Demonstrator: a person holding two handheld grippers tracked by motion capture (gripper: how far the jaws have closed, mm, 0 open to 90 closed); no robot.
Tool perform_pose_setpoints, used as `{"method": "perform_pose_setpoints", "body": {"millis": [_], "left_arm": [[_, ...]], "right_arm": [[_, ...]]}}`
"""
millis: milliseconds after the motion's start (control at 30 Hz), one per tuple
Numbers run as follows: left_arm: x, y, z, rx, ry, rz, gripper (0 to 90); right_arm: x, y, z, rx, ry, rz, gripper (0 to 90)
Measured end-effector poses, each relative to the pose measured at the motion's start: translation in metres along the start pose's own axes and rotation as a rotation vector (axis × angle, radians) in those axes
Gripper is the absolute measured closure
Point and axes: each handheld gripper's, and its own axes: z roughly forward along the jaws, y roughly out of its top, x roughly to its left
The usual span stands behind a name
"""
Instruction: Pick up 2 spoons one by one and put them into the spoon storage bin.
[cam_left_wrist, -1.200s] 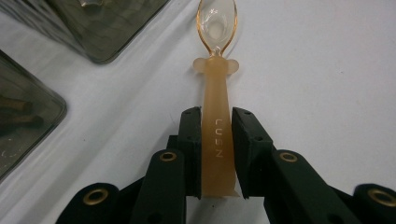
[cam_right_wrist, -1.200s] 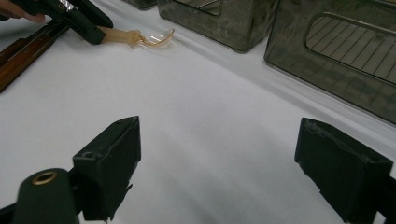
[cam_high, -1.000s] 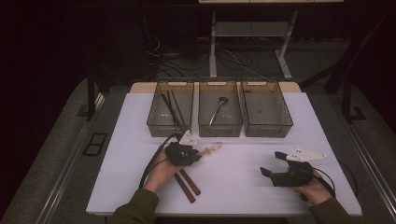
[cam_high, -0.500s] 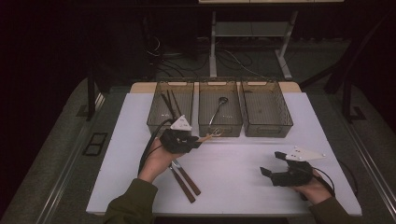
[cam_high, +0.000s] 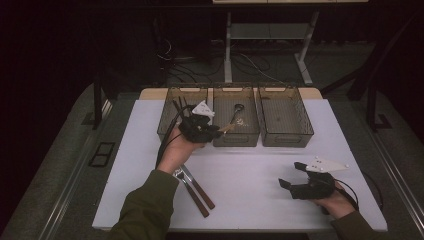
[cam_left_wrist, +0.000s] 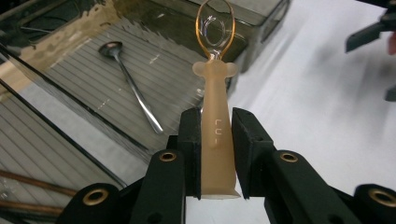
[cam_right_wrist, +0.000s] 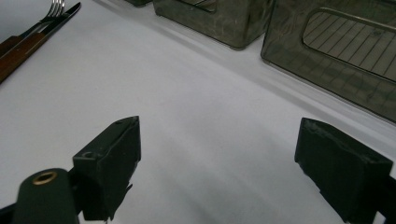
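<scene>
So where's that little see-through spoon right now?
The pale spoon is clamped by its handle in the left tongs, held above the front edge of the middle bin, where a metal spoon lies.

High view: fixed above the near edge, facing forward and down over the whole white table (cam_high: 250, 170) and three bins. Left gripper view: riding close behind its jaws, aimed down into the middle bin (cam_left_wrist: 140, 60), also seen from above (cam_high: 236, 120). Right gripper view: low, skimming the tabletop (cam_right_wrist: 196, 116) toward probably the same bins.
</scene>
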Motion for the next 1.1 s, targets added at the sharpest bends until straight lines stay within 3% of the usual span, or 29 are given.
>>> {"method": "perform_pose_setpoints", "body": {"millis": [500,967,1100], "left_arm": [[0.018,0.031,0.053,0.045,0.052,-0.041,73.3],[0.029,0.021,0.088,0.156,0.066,-0.078,72.7],[0.029,0.019,0.090,0.120,0.049,-0.110,68.1]], "right_arm": [[0.004,0.001,0.000,-0.008,0.021,-0.006,14.6],[0.005,0.002,-0.001,-0.010,0.030,-0.012,14.6],[0.004,0.002,-0.001,-0.012,0.032,-0.010,14.6]]}}
